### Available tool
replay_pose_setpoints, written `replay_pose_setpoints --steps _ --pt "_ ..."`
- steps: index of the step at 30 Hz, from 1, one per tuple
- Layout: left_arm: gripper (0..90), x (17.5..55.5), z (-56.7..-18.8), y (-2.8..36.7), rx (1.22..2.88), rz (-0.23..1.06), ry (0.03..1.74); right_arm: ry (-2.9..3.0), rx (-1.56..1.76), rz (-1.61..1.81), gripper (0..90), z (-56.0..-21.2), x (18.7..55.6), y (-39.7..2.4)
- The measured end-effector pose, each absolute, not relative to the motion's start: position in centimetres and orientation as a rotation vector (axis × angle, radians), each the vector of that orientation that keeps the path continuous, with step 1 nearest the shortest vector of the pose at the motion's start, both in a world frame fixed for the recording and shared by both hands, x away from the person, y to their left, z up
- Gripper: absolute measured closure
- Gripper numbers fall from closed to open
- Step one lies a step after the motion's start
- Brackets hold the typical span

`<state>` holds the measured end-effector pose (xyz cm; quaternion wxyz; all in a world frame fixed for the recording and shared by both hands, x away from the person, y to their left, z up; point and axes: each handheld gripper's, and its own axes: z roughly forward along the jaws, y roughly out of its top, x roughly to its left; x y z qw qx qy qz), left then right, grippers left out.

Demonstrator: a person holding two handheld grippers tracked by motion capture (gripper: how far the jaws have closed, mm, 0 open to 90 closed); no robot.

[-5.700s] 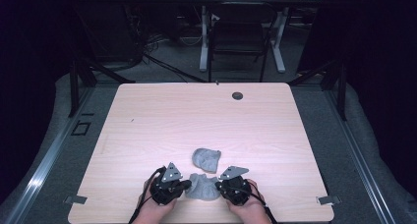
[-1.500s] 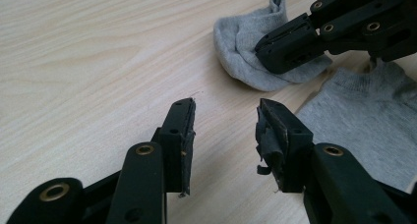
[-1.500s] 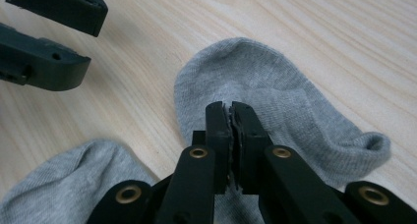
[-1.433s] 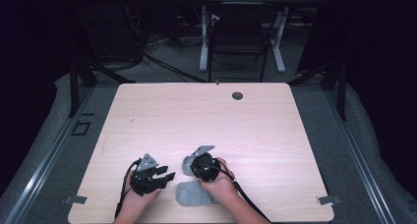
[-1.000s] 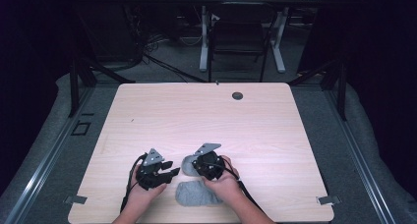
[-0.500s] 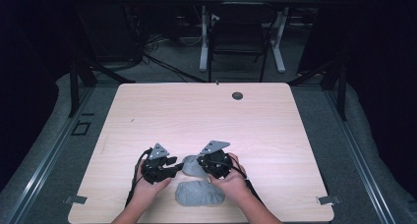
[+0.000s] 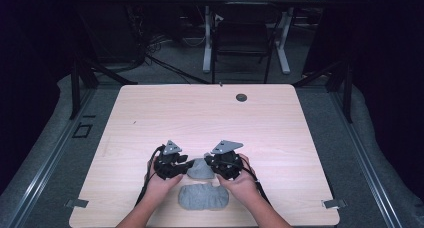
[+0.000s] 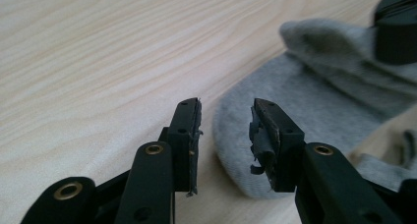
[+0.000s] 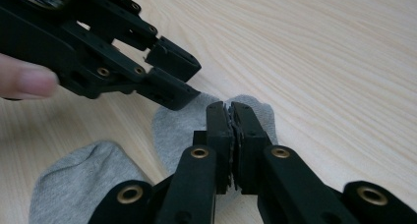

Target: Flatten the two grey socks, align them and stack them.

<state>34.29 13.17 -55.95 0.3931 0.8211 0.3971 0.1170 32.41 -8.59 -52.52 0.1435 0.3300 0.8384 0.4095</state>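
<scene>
Socks, two grey ones, low and centre in the high view on the wooden desk (image 7: 150, 113). Folded sock (image 7: 201, 169) lies between my two tools; flat sock (image 7: 204, 198) lies just below it, nearer the bottom edge.

Left tool (image 8: 225, 135): jaws spread, with a clear gap between the worn pads. They have just been closing. Nothing is pinched; the rounded end of the folded sock (image 8: 275, 111) lies on the desk beyond the gap. My other tool shows as a dark block at the upper right of this view, on the sock's raised fold.

Right tool (image 9: 230, 121): jaws pressed together over the folded sock (image 9: 177, 126). Whether cloth is caught between the pads I cannot tell. The left tool (image 9: 172, 81) sits in the upper left of this view, just above the sock's edge. Flat sock (image 9: 78, 184) is at lower left.
</scene>
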Motion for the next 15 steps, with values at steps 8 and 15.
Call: replay_pose_setpoints --steps 8,15 --pt "79.5 34.5 -57.2 12.6 2.138 0.302 1.007 2.412 0.942 1.184 87.1 -52.5 32.2 -9.3" --pt "88.4 34.2 -57.1 13.1 2.134 0.346 1.037 2.398 0.943 1.188 87.1 -52.7 32.0 -10.3"
